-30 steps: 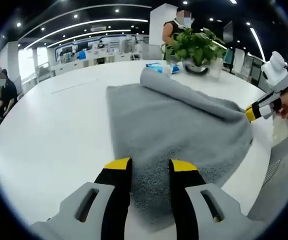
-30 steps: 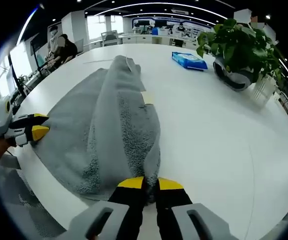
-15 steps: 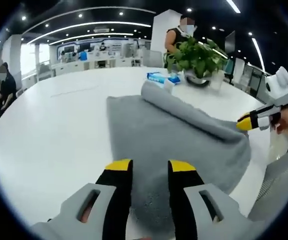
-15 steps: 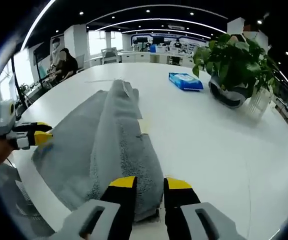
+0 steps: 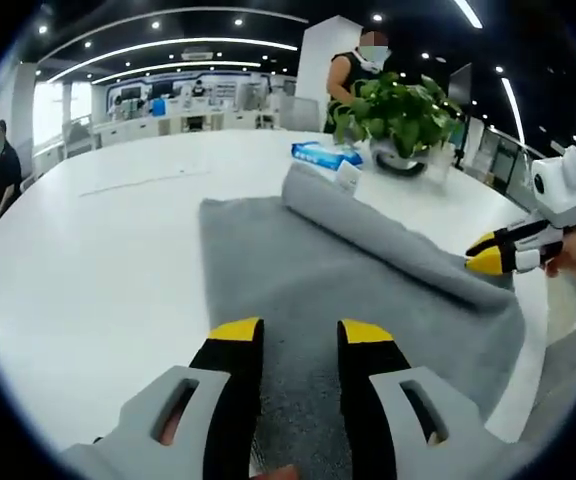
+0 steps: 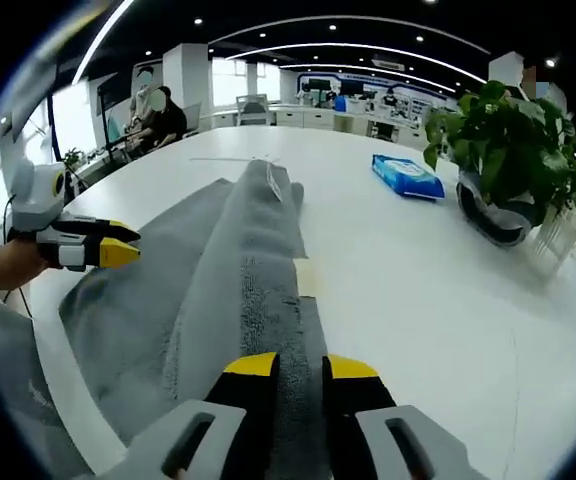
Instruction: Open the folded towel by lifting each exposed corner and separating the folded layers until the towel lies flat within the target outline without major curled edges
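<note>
Left gripper view: my left tool (image 5: 300, 335) open over towel (image 5: 298, 290); right tool (image 6: 299, 368) half-open astride rolled fold (image 6: 253, 250). Risk: fold slips, edge curls.

Hidden and cut off
The grey towel (image 5: 368, 300) runs under both views' own jaws, its near edge out of frame; whether either gripper pinches the cloth cannot be told
</note>
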Tool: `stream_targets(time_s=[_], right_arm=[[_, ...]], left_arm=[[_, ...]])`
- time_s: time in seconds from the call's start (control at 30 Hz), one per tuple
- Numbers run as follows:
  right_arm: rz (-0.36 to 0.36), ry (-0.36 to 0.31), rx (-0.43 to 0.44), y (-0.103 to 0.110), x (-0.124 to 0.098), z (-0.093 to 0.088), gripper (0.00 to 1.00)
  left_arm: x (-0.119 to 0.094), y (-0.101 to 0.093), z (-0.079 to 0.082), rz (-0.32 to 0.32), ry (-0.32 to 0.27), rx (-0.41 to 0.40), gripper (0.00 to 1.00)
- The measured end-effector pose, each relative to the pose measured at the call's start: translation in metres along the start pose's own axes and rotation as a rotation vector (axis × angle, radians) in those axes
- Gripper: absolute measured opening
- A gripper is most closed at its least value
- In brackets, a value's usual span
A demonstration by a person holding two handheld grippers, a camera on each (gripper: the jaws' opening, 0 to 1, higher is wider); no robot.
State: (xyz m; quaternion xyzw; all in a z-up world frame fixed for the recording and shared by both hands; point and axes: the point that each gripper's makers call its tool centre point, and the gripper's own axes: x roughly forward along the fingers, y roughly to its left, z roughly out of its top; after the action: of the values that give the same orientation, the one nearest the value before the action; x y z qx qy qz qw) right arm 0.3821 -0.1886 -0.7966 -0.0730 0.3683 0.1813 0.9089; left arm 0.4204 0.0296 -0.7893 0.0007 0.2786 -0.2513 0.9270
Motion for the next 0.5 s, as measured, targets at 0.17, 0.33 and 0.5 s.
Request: stream_targets(time_s=[0.17, 0.33, 0.5], right_arm=[[0.012, 0.025, -0.015, 0.005, 0.01, -0.005, 0.12], [0.016, 0.019, 0.001, 0.004, 0.01, -0.005, 0.11], [0.006, 0.026, 0.041, 0.003, 0.009, -0.007, 0.09]], left_arm=[[0.005, 0.006, -0.006, 0.037, -0.003, 0.07, 0.26], [0.004, 0.003, -0.01, 0.039, -0.017, 0.106, 0.26], [0.004, 0.005, -0.01, 0.051, -0.049, 0.077, 0.26]])
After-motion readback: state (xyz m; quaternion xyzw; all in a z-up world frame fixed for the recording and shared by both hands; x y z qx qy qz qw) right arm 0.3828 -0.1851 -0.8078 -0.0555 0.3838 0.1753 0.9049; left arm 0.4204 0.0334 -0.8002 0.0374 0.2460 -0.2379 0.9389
